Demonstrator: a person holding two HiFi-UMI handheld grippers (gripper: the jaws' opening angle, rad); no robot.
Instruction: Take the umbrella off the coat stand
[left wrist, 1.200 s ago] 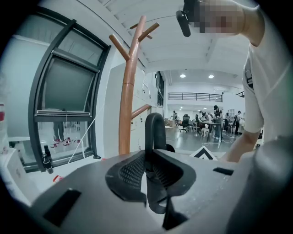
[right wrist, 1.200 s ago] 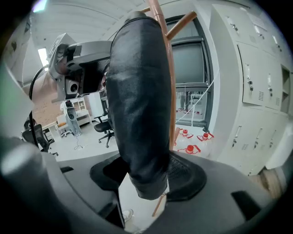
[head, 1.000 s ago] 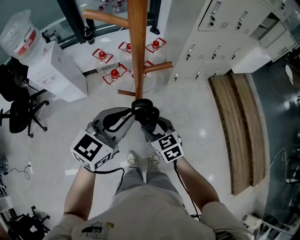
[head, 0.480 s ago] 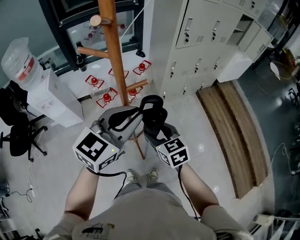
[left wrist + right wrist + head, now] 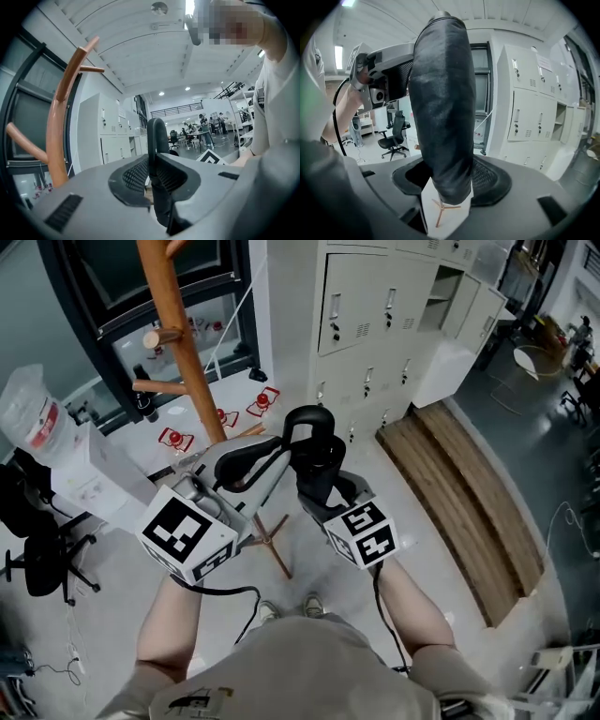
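The black folded umbrella [image 5: 317, 460] hangs in the air between both grippers, clear of the wooden coat stand [image 5: 178, 334], which stands up and to the left of it. My left gripper [image 5: 279, 454] is shut on the umbrella's thin black loop [image 5: 154, 136], which rises between its pads in the left gripper view. My right gripper [image 5: 323, 488] is shut on the umbrella's thick body [image 5: 443, 103], which fills the middle of the right gripper view. The stand's curved pegs [image 5: 70, 75] show at the left of the left gripper view.
White lockers [image 5: 375, 306] stand behind the umbrella. A wooden bench [image 5: 459, 484] runs along the right. Water bottles with red caps [image 5: 173, 439] lie on the floor by the stand. A water dispenser [image 5: 56, 456] and a black office chair [image 5: 28, 559] stand at the left.
Both grippers have risen with the umbrella and drawn back from the coat stand. The loop, which sat at the stand's pole a second ago, now hangs free of it.
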